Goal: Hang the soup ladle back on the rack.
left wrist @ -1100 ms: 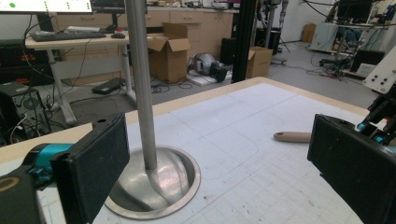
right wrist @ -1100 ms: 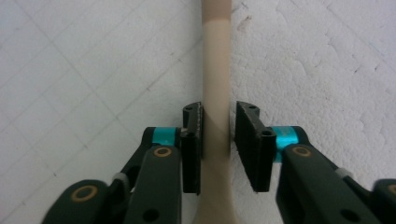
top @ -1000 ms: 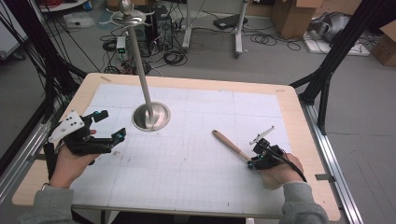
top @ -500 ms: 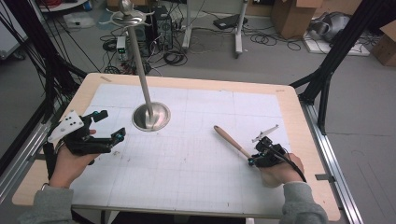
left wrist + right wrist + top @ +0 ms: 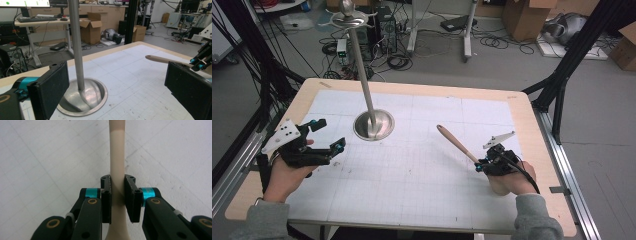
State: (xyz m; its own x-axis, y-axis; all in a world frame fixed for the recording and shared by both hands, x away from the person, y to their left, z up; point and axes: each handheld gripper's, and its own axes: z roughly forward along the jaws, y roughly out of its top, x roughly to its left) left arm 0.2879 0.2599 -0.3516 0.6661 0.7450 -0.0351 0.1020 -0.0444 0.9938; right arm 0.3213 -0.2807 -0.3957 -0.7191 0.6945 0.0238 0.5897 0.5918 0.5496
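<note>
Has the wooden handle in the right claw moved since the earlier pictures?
Yes. The wooden handle tip has moved slightly toward the metal stand base, held by the right claw.

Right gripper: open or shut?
Shut. In the right gripper view the right gripper has both jaws pressed against the wooden handle, which runs between them.

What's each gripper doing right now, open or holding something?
Left gripper: open, holding nothing.
Right gripper: shut on the wooden handle.
</note>
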